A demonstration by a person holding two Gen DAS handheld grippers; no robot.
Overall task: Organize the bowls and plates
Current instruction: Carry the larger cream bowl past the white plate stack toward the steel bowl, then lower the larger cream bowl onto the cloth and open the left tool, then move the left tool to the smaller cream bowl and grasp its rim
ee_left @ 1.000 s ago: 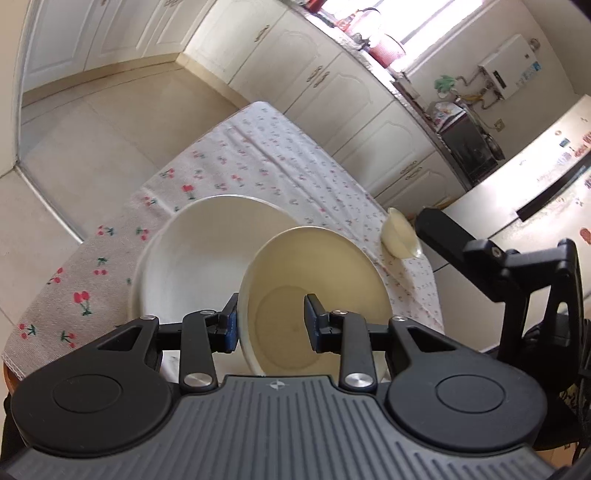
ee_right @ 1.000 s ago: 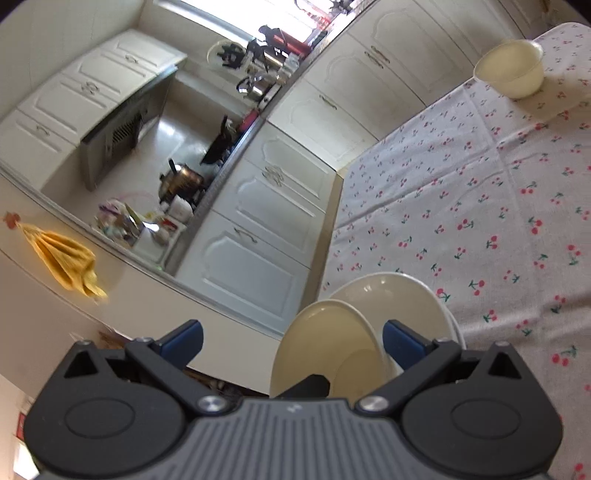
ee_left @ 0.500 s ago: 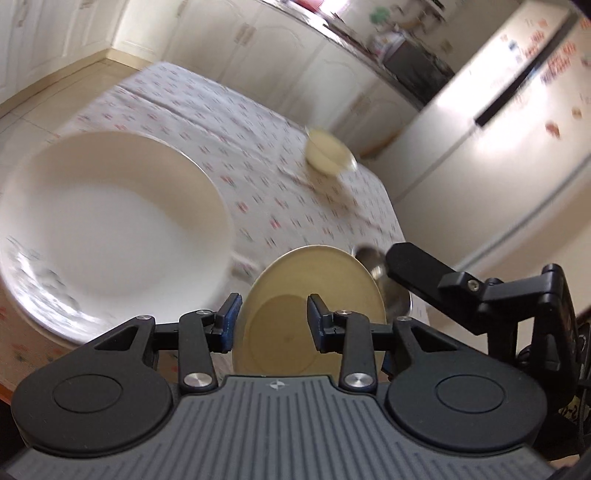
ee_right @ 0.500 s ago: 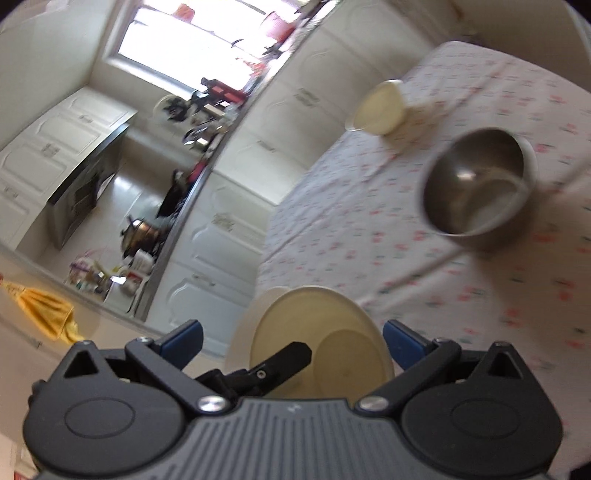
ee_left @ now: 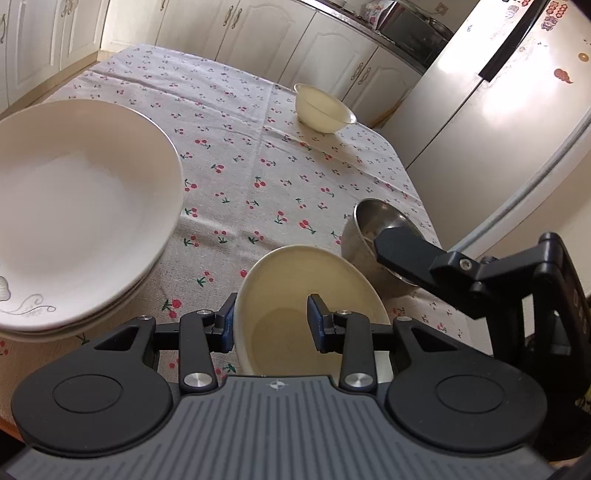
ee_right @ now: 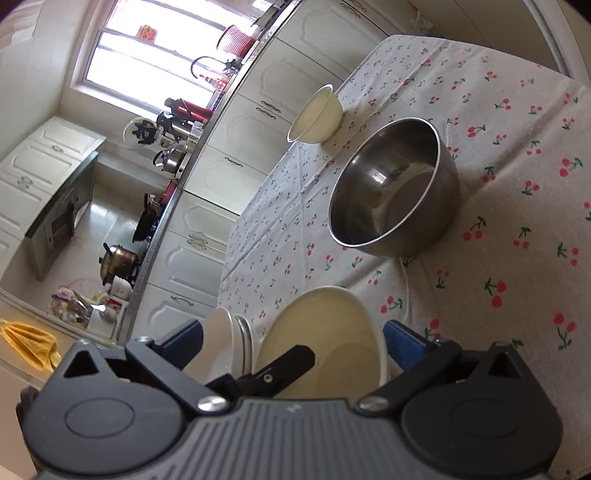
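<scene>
Left tongs [ee_left: 271, 319] narrow, blue pads astride the near rim of a cream plate [ee_left: 314, 295], left pad outside the rim, right pad over the plate's inner face; firm pressing on the rim not to be told. Right tongs [ee_right: 293, 341] spread wide, blue pads on either side of the same cream plate [ee_right: 332, 325], clear of it on both sides, nothing gripped; one dark finger of the left tongs lying across the plate's near face in the right wrist view. Plate tilted, above the near edge of the worktop [ee_left: 236, 155], under a cherry-print cloth. Just beyond the plate, toward the worktop's right edge, a steel bowl [ee_right: 391, 192] standing upright, partly hidden behind the right tongs' finger in the left wrist view. To the left, a stack of white plates [ee_left: 81, 206], large, by the near left corner; seen edge-on [ee_right: 236, 332] beside the cream plate from the right. Small cream bowl [ee_left: 323, 109] upright near the far right corner, well apart from the rest. Beyond the worktop: white cabinets [ee_left: 258, 33], a pale fridge [ee_left: 491, 122], a cluttered counter with pots under a bright window [ee_right: 147, 48].
</scene>
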